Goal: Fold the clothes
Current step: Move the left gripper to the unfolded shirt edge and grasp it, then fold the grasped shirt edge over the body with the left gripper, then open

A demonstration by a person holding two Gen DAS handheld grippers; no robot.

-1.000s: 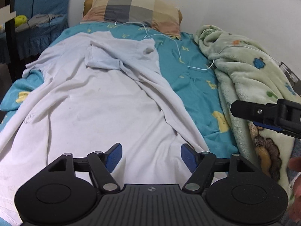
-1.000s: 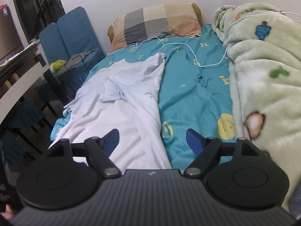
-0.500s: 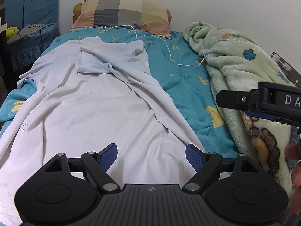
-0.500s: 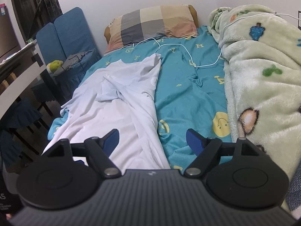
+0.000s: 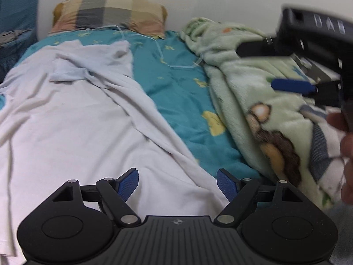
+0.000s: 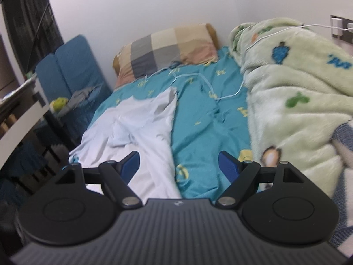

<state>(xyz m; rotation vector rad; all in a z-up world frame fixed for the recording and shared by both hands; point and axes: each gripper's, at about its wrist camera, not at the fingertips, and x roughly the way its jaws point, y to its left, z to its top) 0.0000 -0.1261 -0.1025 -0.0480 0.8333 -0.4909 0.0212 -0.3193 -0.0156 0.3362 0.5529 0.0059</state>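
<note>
White T-shirt (image 5: 72, 130) lies spread, rumpled, unfolded on teal bedsheet (image 5: 183, 92). We hold left gripper (image 5: 177, 182) over hem at 6 o'clock, jaws closing on nothing; right gripper (image 6: 179, 165) jaws spread, empty. All folds remain.

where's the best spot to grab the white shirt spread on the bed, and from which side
Probably the near hem of the wrinkled white cotton shirt, coming from the foot of the teal cartoon-print bedsheet. It lies flat, collar toward the checked pillow, so the edge is nearest. The left gripper, jaws closing on nothing, hovers there; pinch the raised diagonal fold along its right edge.
</note>
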